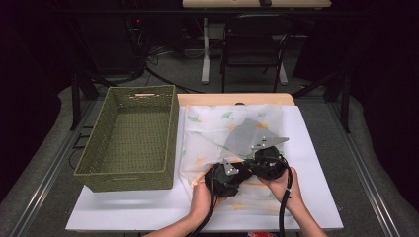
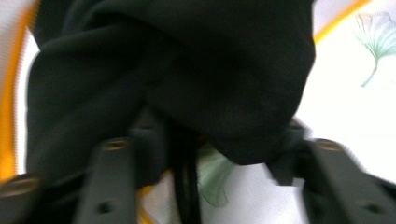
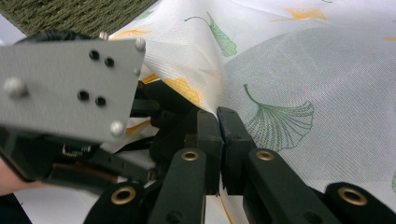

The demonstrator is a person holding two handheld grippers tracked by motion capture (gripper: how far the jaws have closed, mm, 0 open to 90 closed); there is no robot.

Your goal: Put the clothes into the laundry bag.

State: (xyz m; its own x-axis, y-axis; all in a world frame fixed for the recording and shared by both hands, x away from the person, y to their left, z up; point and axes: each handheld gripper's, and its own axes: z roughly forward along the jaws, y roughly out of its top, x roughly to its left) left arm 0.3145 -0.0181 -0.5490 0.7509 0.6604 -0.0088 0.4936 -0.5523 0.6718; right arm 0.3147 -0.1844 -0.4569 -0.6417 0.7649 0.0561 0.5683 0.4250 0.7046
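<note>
A sheer white cloth (image 1: pixel 222 123) printed with green and orange leaves lies on the white board (image 1: pixel 128 207), one layer folded over in the middle. Both grippers meet over its near part. My right gripper (image 1: pixel 253 164) is shut on a raised fold of this cloth (image 3: pixel 299 60), jaws together (image 3: pixel 218 126). My left gripper (image 1: pixel 240 173) sits just left of it, its grey plate (image 3: pixel 70 88) close by. In the left gripper view a bunched black cloth (image 2: pixel 177 60) fills the gap between the jaws (image 2: pixel 219 140), over the leaf cloth (image 2: pixel 345 107) and its orange edge (image 2: pixel 8 102).
A green woven basket (image 1: pixel 106 177) stands empty on the left half of the board, right beside the cloth; its wall (image 3: pixel 70 14) is in the right gripper view. A dark chair (image 1: pixel 252 44) and table legs stand beyond the far edge.
</note>
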